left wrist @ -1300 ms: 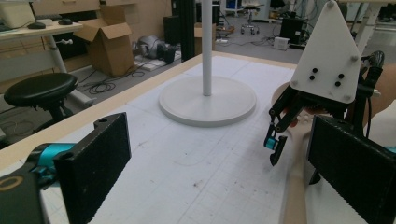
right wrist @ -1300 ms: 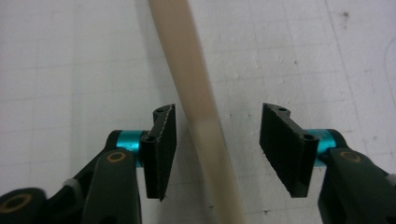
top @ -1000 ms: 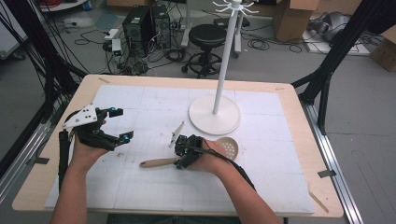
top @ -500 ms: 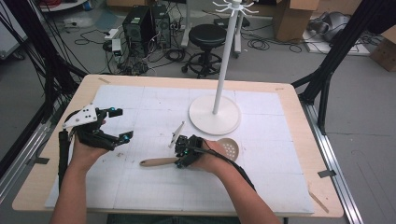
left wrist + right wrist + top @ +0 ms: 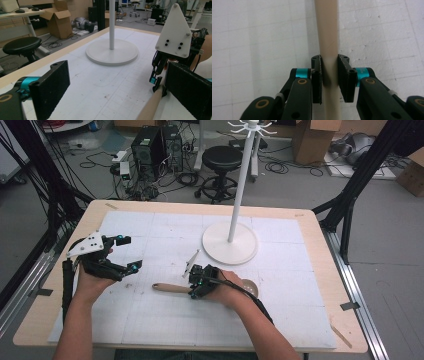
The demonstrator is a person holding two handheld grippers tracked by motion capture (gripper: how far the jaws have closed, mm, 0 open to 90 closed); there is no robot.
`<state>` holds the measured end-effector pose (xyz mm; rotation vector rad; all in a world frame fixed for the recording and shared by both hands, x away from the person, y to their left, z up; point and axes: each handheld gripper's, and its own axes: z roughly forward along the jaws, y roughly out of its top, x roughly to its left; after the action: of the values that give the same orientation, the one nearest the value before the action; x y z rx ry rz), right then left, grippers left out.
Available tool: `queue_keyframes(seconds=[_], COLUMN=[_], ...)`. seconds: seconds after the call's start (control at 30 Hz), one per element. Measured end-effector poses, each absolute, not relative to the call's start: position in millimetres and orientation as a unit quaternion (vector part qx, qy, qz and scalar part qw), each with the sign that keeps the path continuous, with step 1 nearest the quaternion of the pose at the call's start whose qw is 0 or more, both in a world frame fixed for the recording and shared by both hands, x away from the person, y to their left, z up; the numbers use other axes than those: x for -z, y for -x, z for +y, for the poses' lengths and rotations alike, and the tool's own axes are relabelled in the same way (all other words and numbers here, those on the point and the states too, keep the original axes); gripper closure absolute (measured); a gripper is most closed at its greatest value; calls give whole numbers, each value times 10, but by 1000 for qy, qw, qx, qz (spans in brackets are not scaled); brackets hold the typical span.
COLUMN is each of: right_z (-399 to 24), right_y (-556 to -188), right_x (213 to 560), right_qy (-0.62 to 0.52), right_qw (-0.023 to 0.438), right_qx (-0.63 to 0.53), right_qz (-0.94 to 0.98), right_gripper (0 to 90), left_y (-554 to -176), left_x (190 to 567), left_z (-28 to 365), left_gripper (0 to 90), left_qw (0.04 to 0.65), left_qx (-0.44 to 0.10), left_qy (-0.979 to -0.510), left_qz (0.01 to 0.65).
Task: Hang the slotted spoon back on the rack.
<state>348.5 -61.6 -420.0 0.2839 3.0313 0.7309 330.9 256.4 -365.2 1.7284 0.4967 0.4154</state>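
Since the earlier frame the right gripper [image 5: 196,287] has been closing its jaws and is now clamping the wooden spoon [image 5: 172,288] lying mid-table on the white mat [image 5: 280,320], while the left gripper [image 5: 127,254], at nine o'clock, is hovering wide open and empty, the stand's base [image 5: 230,243] sitting at one o'clock, the table's near edge [image 5: 190,351] bare, and a stool [image 5: 221,157] and cables littering the floor beyond.

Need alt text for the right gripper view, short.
The right tool has just closed its two black jaws on a pale wooden handle that runs straight up the frame. Beneath it lies a white gridded mat.
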Motion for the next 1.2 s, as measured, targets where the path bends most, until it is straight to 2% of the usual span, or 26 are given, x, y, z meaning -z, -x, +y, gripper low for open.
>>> queue_keyframes(seconds=[0.17,0.57,1.2], right_z=[-757,-1363,-1844], right_y=[-3525,-3503,-3489], right_x=[4123,3554,3052], right_qy=[-105,-147,-166], right_qw=[7,50,84], right_qx=[-261,-397,-474], right_qz=[960,905,861], right_gripper=[753,756,757], left_y=[-3320,-3323,-3311], left_x=[3667,3676,3664], left_z=[2592,2592,2606], left_gripper=[70,70,70], left_qw=[611,609,616], left_qx=[-174,-174,-171], left_qy=[-741,-742,-737], left_qz=[218,219,218])
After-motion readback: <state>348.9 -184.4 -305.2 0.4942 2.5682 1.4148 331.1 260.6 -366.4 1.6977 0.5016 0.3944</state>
